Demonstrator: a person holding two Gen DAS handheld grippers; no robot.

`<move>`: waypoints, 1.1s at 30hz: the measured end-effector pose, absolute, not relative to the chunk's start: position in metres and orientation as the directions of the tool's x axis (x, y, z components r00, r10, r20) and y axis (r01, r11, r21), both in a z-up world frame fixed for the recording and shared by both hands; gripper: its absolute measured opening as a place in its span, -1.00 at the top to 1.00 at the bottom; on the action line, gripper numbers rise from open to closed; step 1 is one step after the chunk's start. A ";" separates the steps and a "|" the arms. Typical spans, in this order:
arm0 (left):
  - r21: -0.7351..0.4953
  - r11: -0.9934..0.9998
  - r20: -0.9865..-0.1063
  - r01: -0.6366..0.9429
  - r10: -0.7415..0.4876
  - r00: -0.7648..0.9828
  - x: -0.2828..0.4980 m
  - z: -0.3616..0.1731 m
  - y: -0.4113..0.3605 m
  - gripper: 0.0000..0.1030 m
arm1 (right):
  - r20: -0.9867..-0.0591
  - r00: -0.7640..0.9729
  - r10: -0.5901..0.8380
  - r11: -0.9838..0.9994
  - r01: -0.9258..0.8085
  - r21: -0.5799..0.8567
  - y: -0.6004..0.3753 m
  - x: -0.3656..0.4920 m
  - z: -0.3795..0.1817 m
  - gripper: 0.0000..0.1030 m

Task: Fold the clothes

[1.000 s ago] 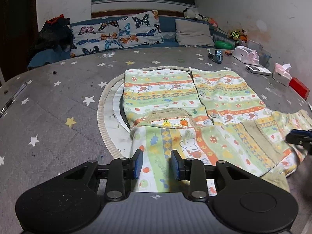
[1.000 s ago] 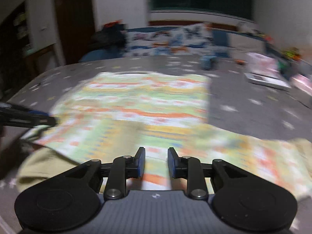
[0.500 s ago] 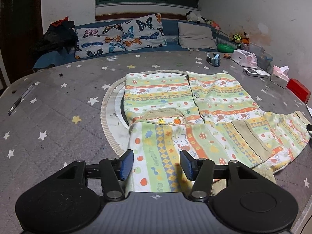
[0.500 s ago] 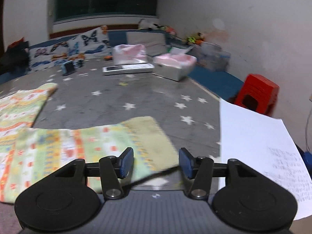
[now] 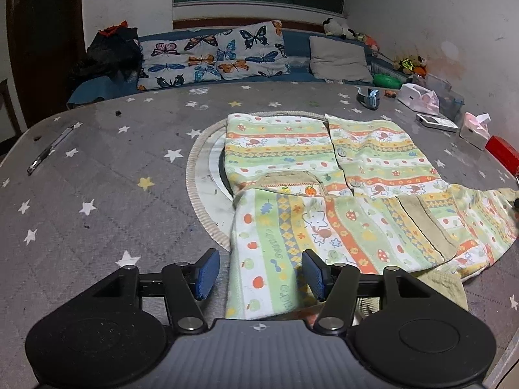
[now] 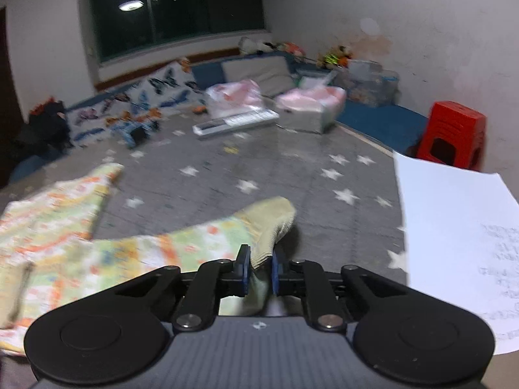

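A child's pastel striped shirt (image 5: pixel 324 159) lies spread on the grey star-print table (image 5: pixel 97 194), with a sleeve (image 5: pixel 324 227) folded across its near side. My left gripper (image 5: pixel 259 267) hovers low over the sleeve's near left end. Its jaws are opening, the cloth lies beneath them, and the blue pads do not press it. In the right wrist view my right gripper (image 6: pixel 259 267) is closing, its pads pinching the beige ribbed cuff (image 6: pixel 272 220) at the sleeve's far end, which lifts off the table. The rest of the shirt (image 6: pixel 48 210) is blurred at the left.
A round woven mat (image 5: pixel 201 188) lies under the shirt. A pen (image 5: pixel 48 150) rests at the far left. A remote (image 5: pixel 436 122), tissue box (image 5: pixel 473 129) and red box (image 5: pixel 502 154) line the right edge. A written sheet of paper (image 6: pixel 454 243) lies right of the cuff, with a red stool (image 6: pixel 454 136) beyond.
My left jaws have spread wider over the sleeve. My right gripper swung from over the shirt to the sleeve's end, opened, then shut on the cuff.
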State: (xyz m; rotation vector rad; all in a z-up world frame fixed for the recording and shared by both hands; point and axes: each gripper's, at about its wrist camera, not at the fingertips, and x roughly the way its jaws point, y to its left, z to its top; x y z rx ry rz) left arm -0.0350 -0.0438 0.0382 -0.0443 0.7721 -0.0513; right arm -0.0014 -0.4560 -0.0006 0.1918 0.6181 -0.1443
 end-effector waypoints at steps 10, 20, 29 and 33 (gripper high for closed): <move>-0.066 0.998 -0.671 0.021 -0.060 0.739 -0.048 0.043 -0.034 -0.31 | -0.467 0.835 0.291 0.955 -0.225 0.192 -0.345 0.007 0.066 0.82; -0.093 0.995 -0.656 -0.022 -0.045 0.754 -0.062 0.045 -0.011 -0.38 | -0.486 0.678 0.551 0.815 -0.562 0.140 -0.201 0.028 0.076 0.82; -0.114 0.993 -0.652 -0.016 -0.062 0.755 -0.063 0.046 -0.007 -0.38 | -0.561 0.572 0.598 0.739 -0.665 0.109 -0.137 0.019 0.046 0.50; -0.128 0.991 -0.632 0.030 -0.105 0.768 -0.061 0.054 -0.015 -0.32 | -0.569 0.589 0.574 0.755 -0.650 0.088 -0.159 0.005 0.048 0.44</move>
